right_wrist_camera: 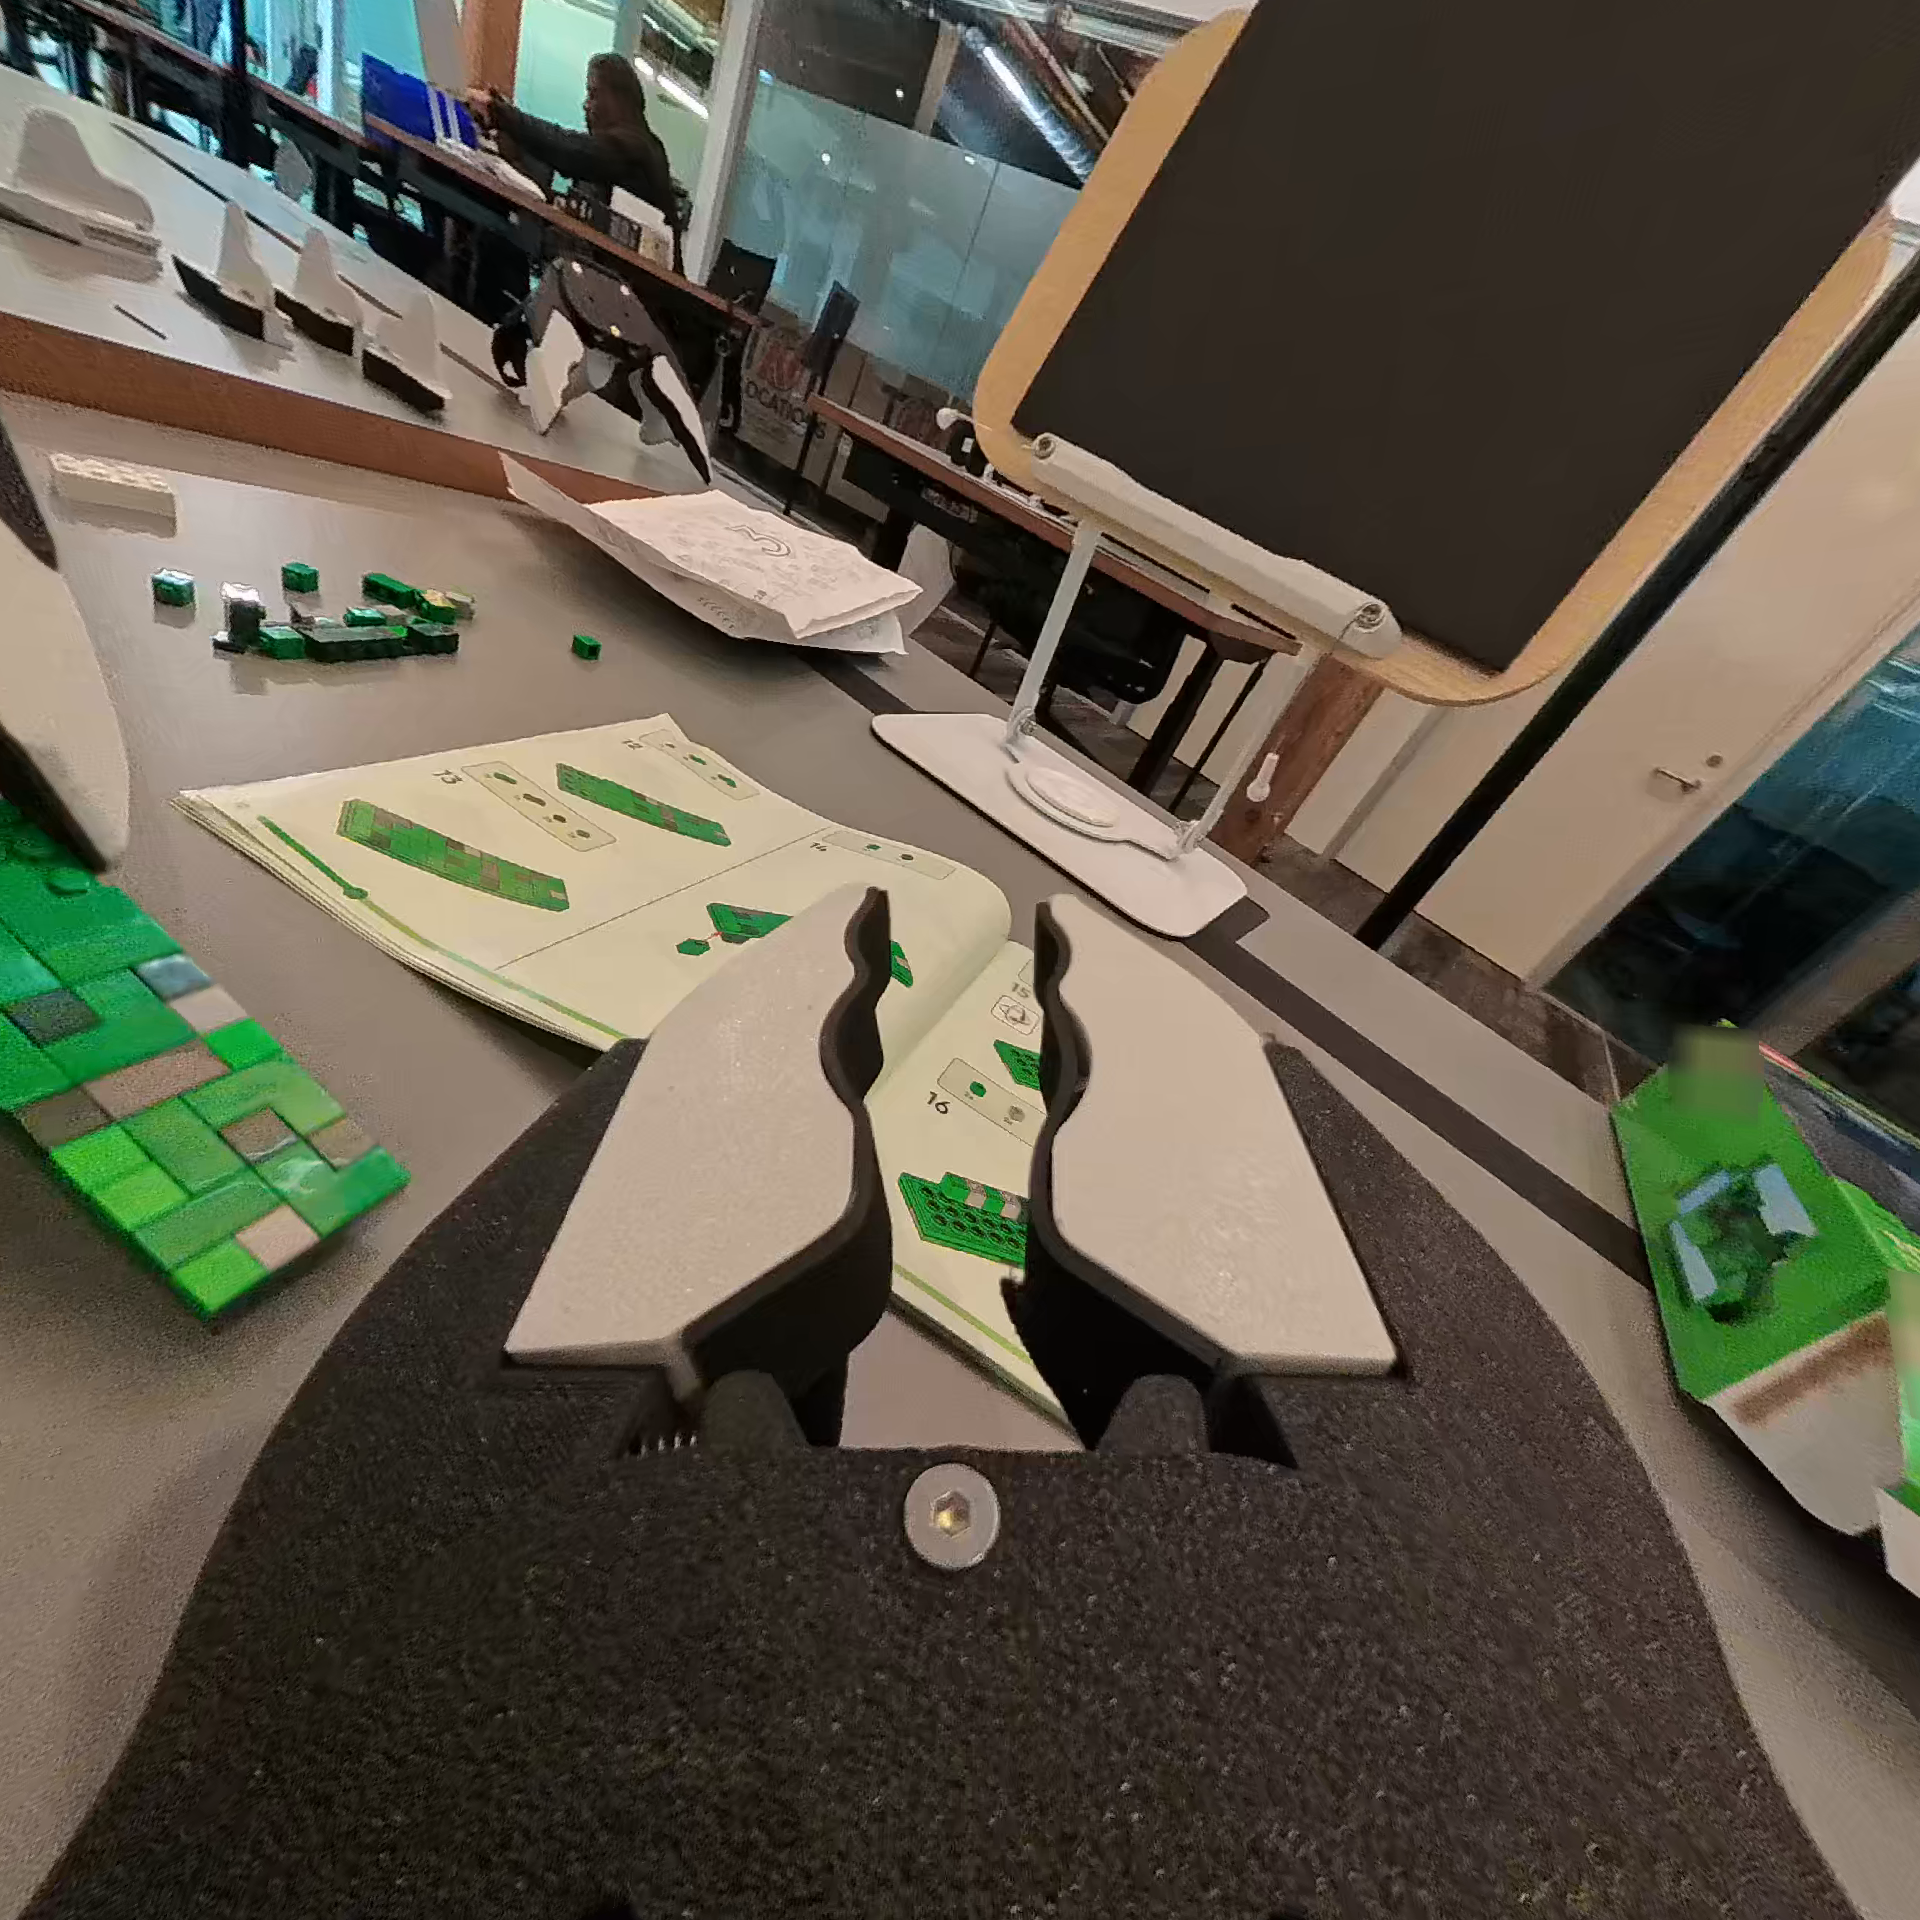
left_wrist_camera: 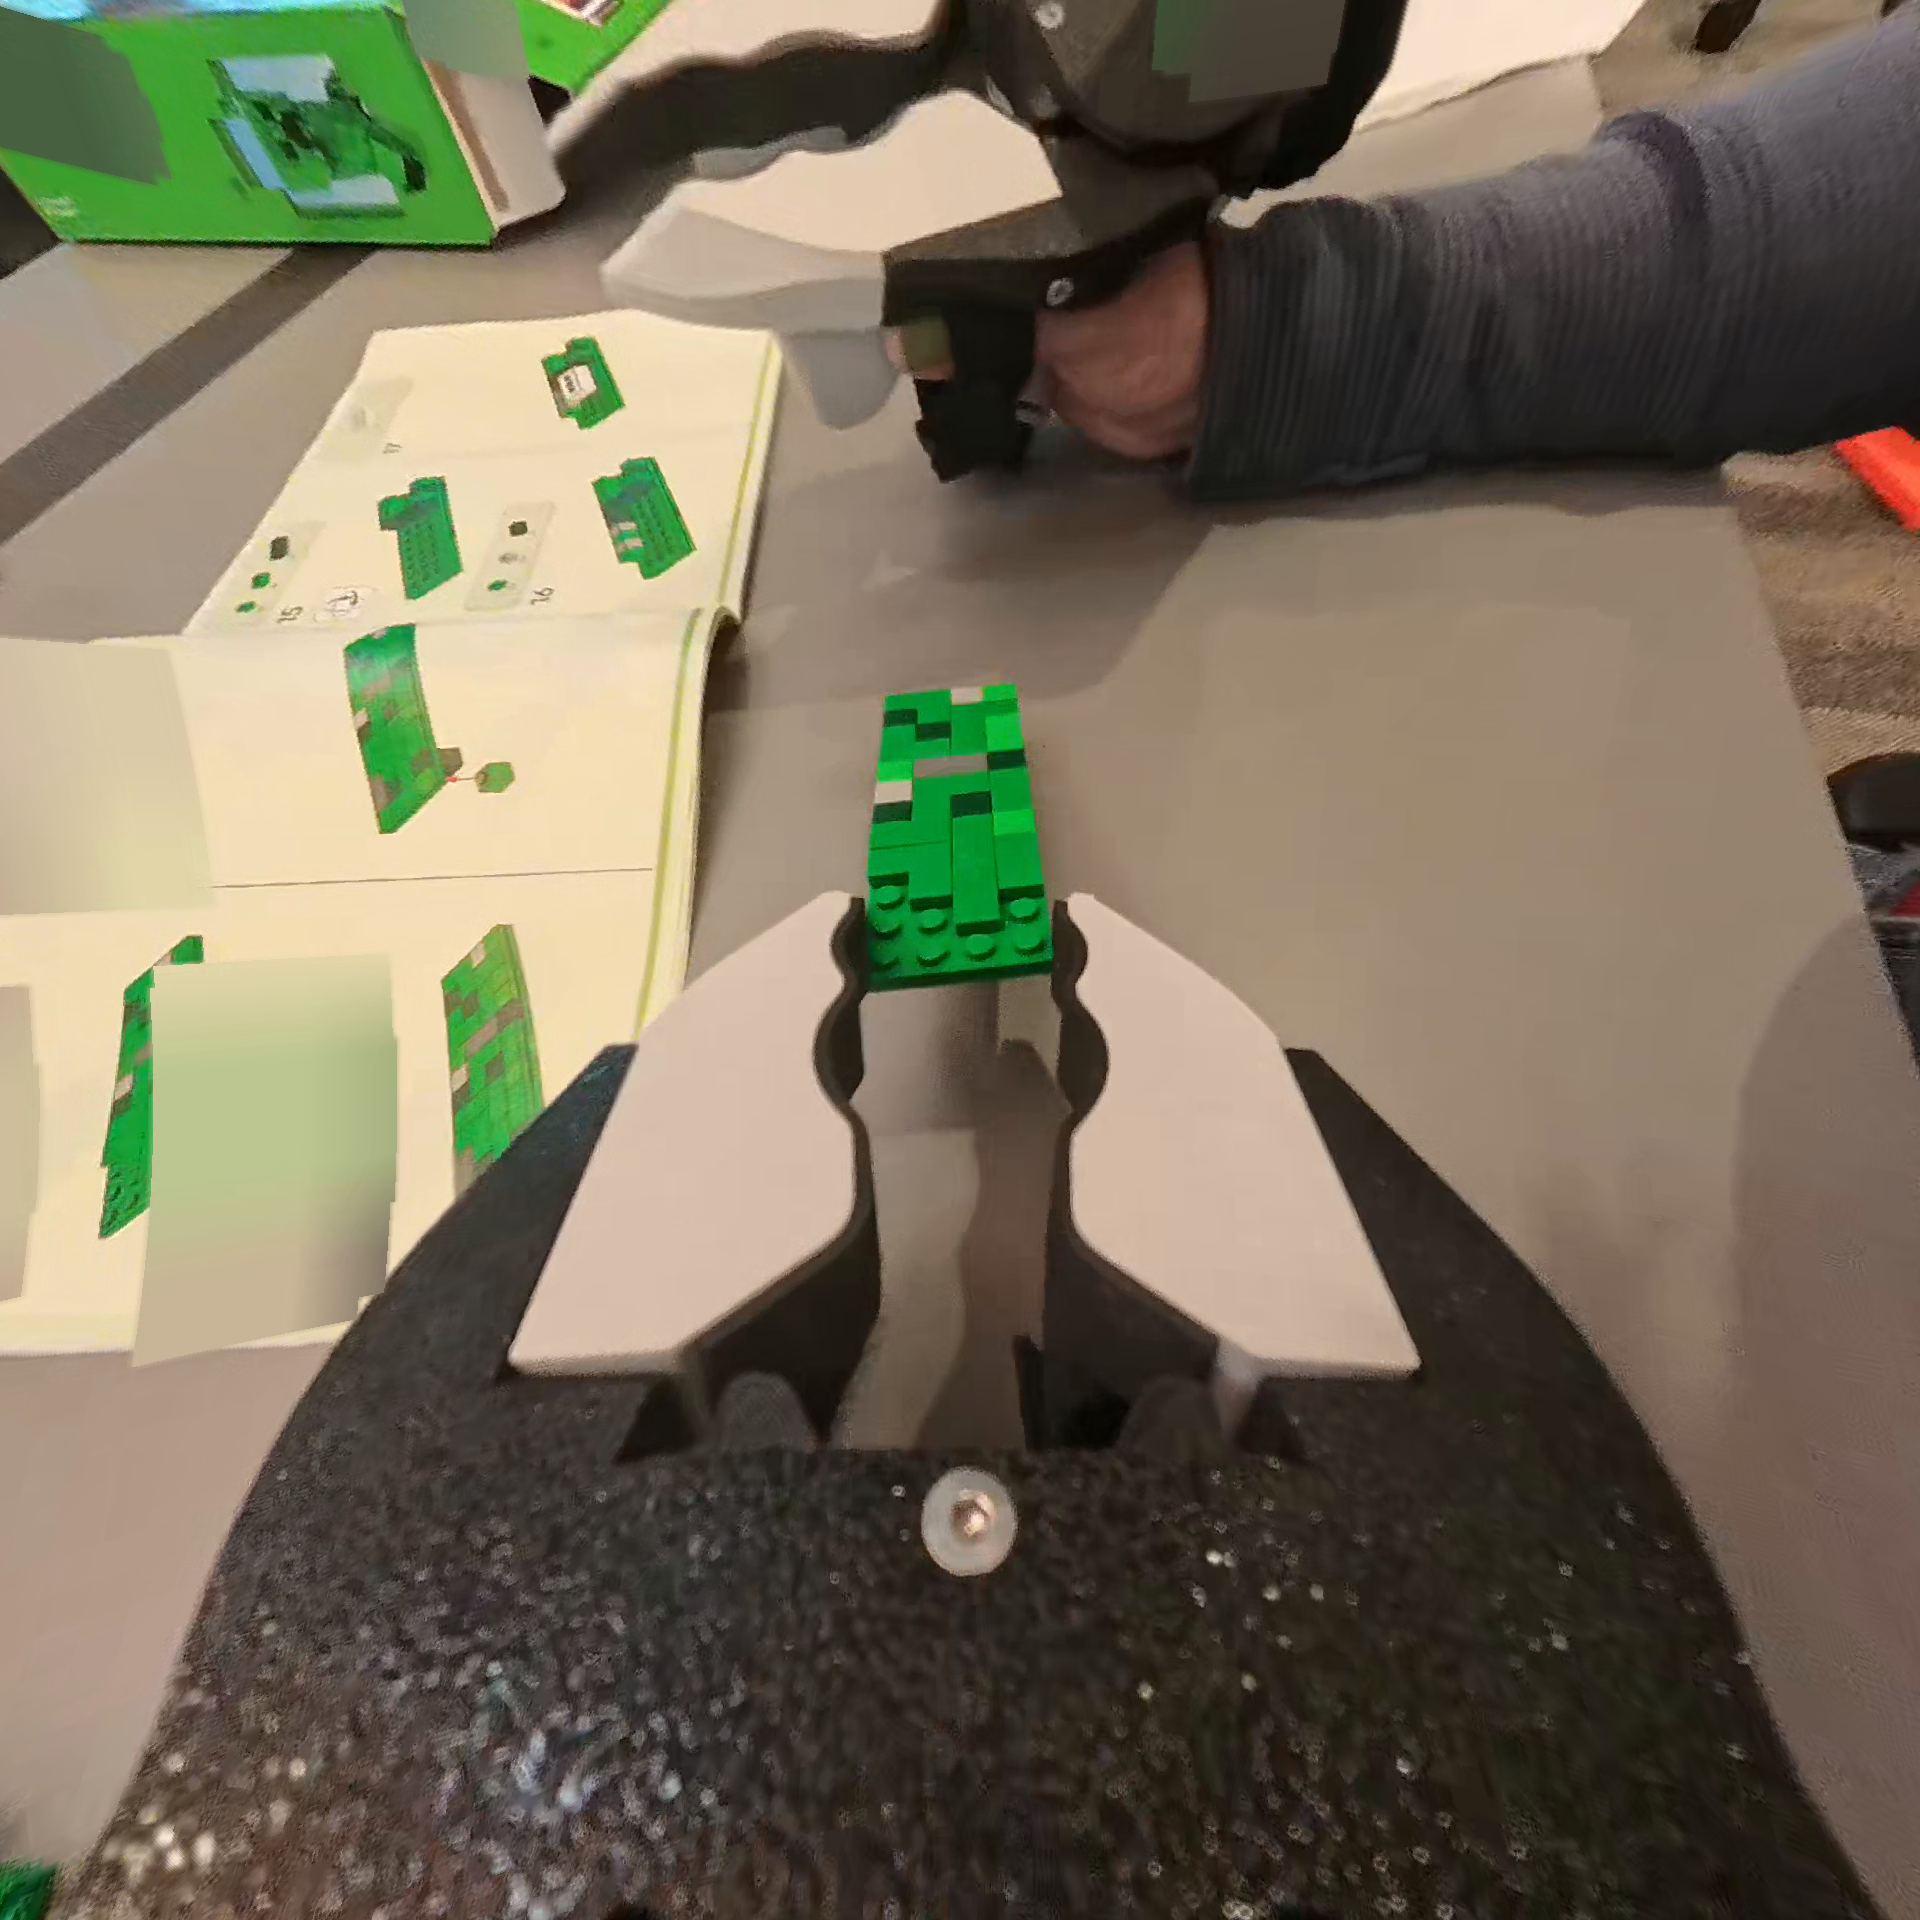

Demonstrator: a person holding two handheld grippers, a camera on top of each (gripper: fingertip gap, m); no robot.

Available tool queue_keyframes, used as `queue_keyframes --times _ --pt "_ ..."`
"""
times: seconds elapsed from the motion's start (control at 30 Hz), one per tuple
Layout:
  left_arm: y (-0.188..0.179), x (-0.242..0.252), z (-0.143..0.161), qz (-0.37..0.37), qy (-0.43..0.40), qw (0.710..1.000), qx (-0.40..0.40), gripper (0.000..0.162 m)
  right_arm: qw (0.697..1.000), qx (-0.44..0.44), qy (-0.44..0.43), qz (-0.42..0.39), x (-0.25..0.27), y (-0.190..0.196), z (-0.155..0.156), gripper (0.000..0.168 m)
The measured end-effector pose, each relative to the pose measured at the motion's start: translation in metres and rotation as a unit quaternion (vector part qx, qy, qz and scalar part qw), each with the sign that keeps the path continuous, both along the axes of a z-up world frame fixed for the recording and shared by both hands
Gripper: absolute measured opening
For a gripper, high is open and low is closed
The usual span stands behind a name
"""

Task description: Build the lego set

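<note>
1. The left gripper point(left_wrist_camera: 956, 940) lies low over the grey table point(left_wrist_camera: 1403, 831), its tips clenched on the near end of the green lego plate point(left_wrist_camera: 951, 821).
2. The right gripper point(right_wrist_camera: 961, 925), released and holding nothing, tilts above the open instruction booklet point(right_wrist_camera: 582, 862).
3. Loose green bricks point(right_wrist_camera: 343, 623) lie farther back; the table edge is near the set's box point(right_wrist_camera: 1766, 1247).

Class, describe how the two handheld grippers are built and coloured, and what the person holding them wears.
Each gripper, left and right, has a rough black speckled body, a silver centre bolt, and two pale grey curved fingers with wavy black inner edges. The person wears a dark blue ribbed sleeve.
</note>
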State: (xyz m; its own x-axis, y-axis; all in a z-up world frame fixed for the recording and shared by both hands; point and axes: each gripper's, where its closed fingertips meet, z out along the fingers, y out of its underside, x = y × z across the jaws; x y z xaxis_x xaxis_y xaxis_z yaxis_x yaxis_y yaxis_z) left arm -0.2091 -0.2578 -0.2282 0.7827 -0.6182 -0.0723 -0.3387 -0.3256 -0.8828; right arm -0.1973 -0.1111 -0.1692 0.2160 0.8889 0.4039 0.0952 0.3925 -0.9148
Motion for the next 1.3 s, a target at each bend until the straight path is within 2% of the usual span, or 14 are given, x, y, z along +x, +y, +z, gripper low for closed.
queue_keyframes --times 0.33,0.53,0.97,1.3 --pt "0.005 0.001 -0.023 0.018 0.073 0.996 -0.052 0.034 0.999 -0.029 0.028 0.018 0.004 -0.001 0.007 0.018" --pt "0.003 -0.001 -0.029 0.021 0.096 0.993 -0.059 0.034 0.999 -0.011 0.015 0.028 0.002 -0.009 0.004 0.016" --pt "0.001 -0.001 -0.029 0.016 0.1 0.994 -0.05 0.034 0.999 0.019 0.0 0.031 0.0 -0.016 -0.001 0.009" --pt "-0.001 -0.002 -0.015 0.034 0.075 0.996 -0.034 0.053 0.999 0.025 -0.004 0.024 0.0 -0.014 -0.002 0.009"
